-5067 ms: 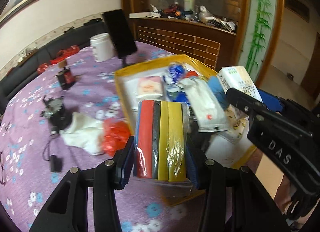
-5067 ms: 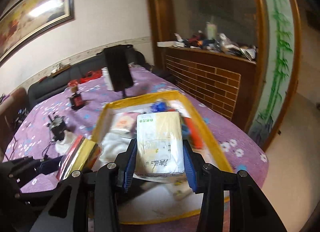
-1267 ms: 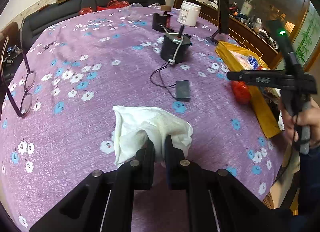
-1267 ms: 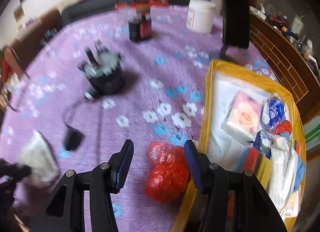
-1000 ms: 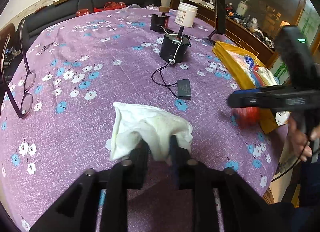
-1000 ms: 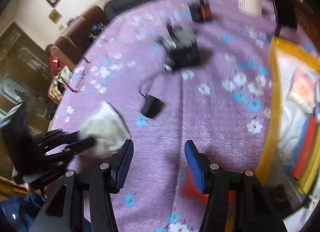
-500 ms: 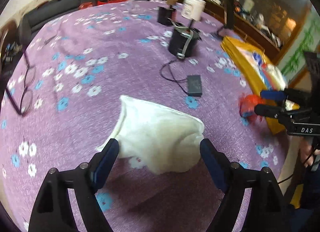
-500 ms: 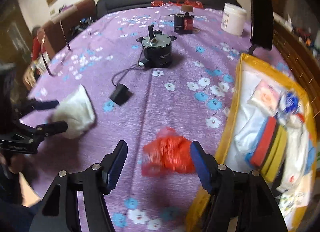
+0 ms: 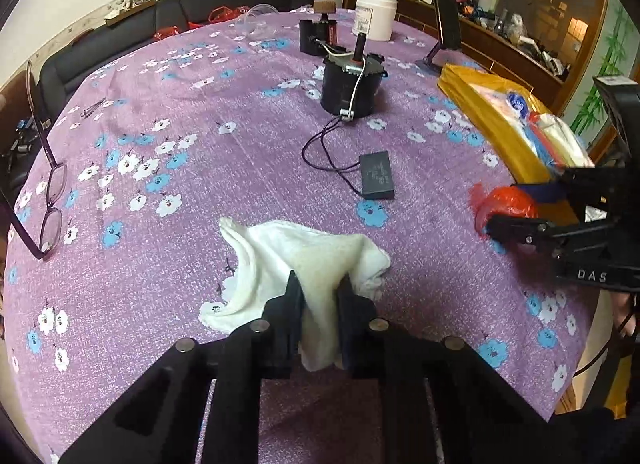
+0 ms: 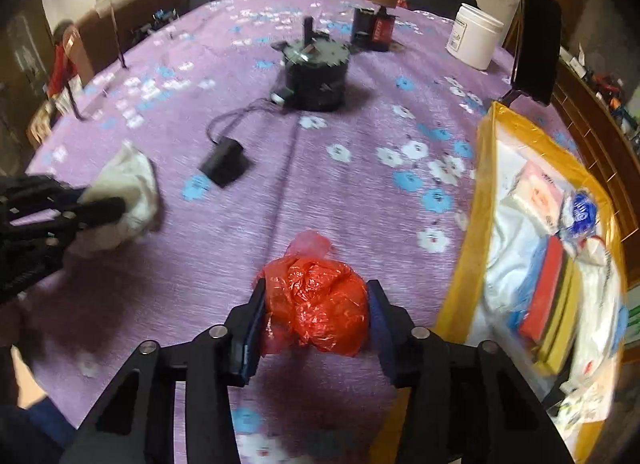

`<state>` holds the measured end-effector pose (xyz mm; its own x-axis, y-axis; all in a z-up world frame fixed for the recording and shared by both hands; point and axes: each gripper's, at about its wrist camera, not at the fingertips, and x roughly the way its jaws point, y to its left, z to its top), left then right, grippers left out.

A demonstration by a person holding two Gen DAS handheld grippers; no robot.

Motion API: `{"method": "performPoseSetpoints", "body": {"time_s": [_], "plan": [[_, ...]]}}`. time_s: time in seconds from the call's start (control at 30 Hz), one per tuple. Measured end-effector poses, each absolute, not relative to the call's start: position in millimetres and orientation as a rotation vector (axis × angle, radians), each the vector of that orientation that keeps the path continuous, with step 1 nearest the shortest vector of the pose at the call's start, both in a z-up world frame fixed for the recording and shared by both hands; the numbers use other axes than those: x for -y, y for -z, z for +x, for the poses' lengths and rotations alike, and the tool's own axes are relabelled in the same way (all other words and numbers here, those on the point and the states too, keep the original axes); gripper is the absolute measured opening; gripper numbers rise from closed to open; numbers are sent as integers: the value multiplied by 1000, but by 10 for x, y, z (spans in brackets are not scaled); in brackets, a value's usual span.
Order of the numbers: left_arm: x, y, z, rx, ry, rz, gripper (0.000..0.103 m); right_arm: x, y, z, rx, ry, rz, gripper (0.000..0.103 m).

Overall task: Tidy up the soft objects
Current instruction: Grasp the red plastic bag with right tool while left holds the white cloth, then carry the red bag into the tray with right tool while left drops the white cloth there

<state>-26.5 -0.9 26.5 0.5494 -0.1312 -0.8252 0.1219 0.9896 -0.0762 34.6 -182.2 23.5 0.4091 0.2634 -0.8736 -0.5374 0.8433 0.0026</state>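
Note:
A crumpled white towel (image 9: pixel 276 256) lies on the purple flowered tablecloth close to me. My left gripper (image 9: pixel 320 296) is closing, and its pads pinch a raised fold of the towel. The right wrist view shows that towel (image 10: pixel 132 184) at the left, with the left gripper (image 10: pixel 100 202) on it. A scrunched red plastic bag (image 10: pixel 316 300) sits between the blue pads of my right gripper (image 10: pixel 316 312), whose jaws are closing and touch it on both sides. Just right of it lies the yellow tray (image 10: pixel 480 168), filled with sponges, tissue packs and cloths.
A black round motor (image 9: pixel 350 84) with a cord and a black adapter (image 9: pixel 376 176) sit mid-table. Glasses (image 9: pixel 48 192) lie at the left edge. A white jar (image 9: pixel 376 16) and a dark tablet on a stand (image 9: pixel 444 8) are at the back.
The left jaws stood wide around the towel and have now closed onto a fold of it. The right gripper came down over the red bag and its jaws narrowed onto it.

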Motion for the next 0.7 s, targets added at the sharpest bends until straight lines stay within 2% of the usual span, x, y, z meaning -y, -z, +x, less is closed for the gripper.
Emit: {"method": "performPoseSetpoints", "body": {"time_s": [0.23,0.7], "plan": [[26,-459,-299,-911,159,-58,14,1775,-421,167,-961,-571,-112,50],[582,-596,-216,-811,92,35,14,2104,-577,76,-851,-455,19,50]]}}
